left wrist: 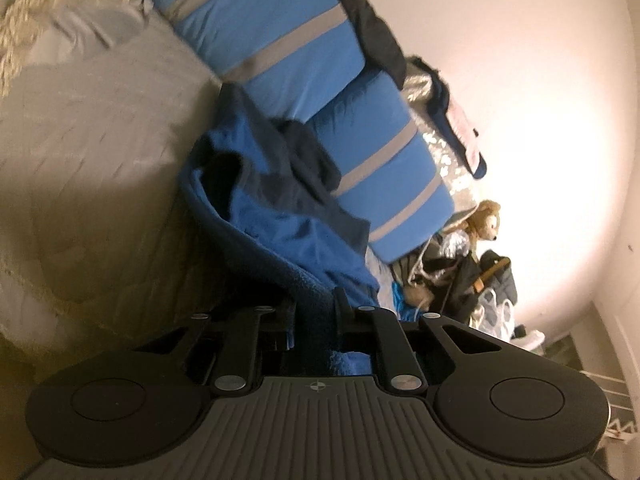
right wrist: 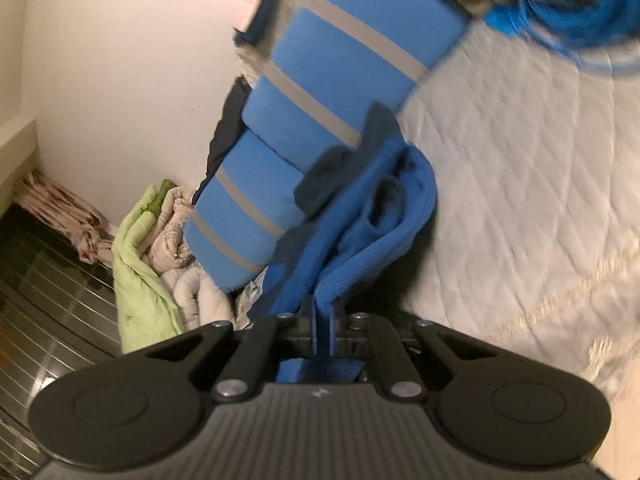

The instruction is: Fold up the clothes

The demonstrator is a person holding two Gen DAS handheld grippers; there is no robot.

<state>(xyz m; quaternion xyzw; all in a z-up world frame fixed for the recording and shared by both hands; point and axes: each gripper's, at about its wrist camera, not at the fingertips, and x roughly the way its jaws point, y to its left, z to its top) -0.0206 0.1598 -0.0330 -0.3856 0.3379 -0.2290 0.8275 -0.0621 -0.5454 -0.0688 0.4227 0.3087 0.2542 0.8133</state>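
Both claws are clamping a crumpled blue garment (left wrist: 288,224), the left gripper (left wrist: 316,304) and right gripper (right wrist: 322,320) lifting it off the quilted bed's (right wrist: 520,160) pillow-side edge, apparently to spread it for folding.

Bedroom, warm dim light. Plain off-white wall (right wrist: 120,60) w/ bright glare patch. Pale grey quilted bedspread (right wrist: 520,168) over bed. Blue cushions w/ grey stripes (left wrist: 280,32) along wall. Brown plush toy (left wrist: 482,226) nr wall. Dark tiled floor (right wrist: 48,280).
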